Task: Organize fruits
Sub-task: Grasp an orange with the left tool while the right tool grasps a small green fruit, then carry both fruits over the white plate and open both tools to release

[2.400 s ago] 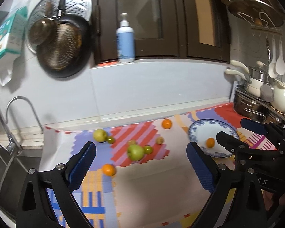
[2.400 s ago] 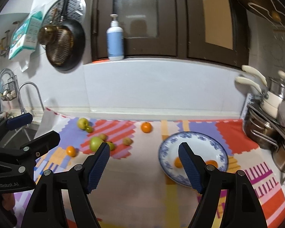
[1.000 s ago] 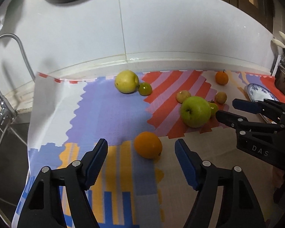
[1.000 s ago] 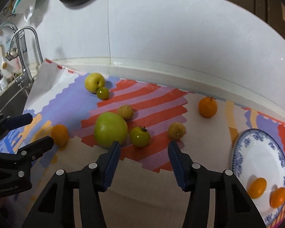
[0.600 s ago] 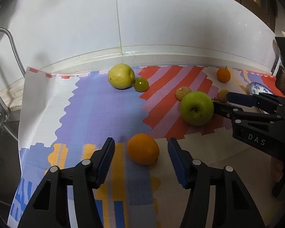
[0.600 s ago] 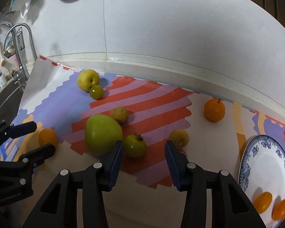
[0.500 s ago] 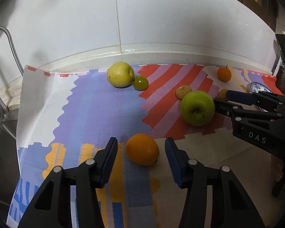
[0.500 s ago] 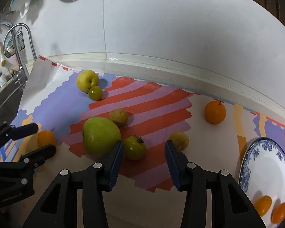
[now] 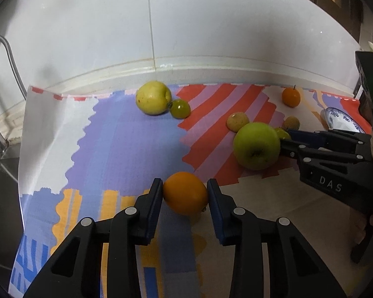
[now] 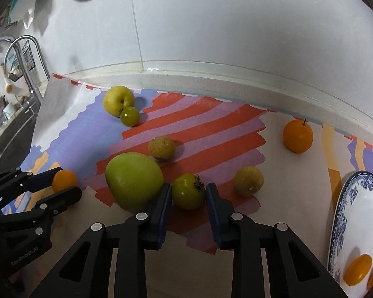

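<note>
My left gripper (image 9: pixel 184 193) is shut on an orange (image 9: pixel 185 193) that rests on the patterned mat (image 9: pixel 126 149); both pads touch its sides. It also shows in the right wrist view (image 10: pixel 63 180). My right gripper (image 10: pixel 188 196) has its jaws close around a small green tomato (image 10: pixel 187 195), the pads at its sides on the mat. A big green apple (image 10: pixel 133 180) lies just left of it. A blue-and-white plate (image 10: pixel 360 223) at the right holds two small oranges (image 10: pixel 357 269).
A yellow apple (image 10: pixel 118 100) and a small green fruit (image 10: pixel 129 116) lie at the back left. Two brownish fruits (image 10: pixel 161 147) (image 10: pixel 248 181) and a stemmed orange (image 10: pixel 297 136) lie on the mat. A sink and tap (image 10: pixel 22 57) are at the left, a white wall behind.
Both grippers moved forward and down. The left jaws closed onto the orange. The right jaws narrowed around the green tomato.
</note>
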{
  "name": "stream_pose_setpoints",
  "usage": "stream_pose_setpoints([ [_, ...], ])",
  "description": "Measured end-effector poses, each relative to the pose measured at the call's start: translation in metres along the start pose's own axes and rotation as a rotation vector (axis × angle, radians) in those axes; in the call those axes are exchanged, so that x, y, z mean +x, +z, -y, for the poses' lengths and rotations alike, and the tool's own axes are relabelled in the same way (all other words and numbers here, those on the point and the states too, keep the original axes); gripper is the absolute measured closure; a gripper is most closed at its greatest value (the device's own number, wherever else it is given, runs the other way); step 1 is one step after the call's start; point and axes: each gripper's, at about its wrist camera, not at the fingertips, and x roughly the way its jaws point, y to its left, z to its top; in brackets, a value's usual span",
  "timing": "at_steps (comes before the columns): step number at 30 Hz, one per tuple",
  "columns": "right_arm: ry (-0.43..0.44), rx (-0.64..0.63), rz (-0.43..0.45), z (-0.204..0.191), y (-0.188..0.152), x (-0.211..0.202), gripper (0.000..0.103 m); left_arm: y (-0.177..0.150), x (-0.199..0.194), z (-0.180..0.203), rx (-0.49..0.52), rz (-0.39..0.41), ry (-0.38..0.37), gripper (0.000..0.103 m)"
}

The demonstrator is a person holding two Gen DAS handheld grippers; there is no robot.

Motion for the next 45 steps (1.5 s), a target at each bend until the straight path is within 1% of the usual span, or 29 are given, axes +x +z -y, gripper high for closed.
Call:
stream_pose_setpoints([
  [5, -0.006, 0.014, 0.020, 0.000, -0.002, -0.012, 0.074, 0.006, -0.013, 0.003, 0.008, 0.036, -0.007, 0.067],
  [12, -0.016, 0.025, 0.060, -0.003, -0.003, -0.041, 0.074, 0.010, -0.034, 0.009, 0.017, 0.078, -0.032, 0.067],
  [27, -0.052, 0.053, 0.179, -0.015, -0.015, -0.127, 0.074, 0.009, -0.101, 0.030, 0.068, 0.196, -0.091, 0.067],
  [36, -0.085, 0.082, 0.231, -0.013, -0.031, -0.174, 0.074, 0.004, -0.138, 0.055, 0.125, 0.255, -0.137, 0.067],
  [45, -0.135, 0.117, 0.276, -0.005, -0.053, -0.216, 0.074, 0.003, -0.163, 0.086, 0.174, 0.307, -0.196, 0.067],
])
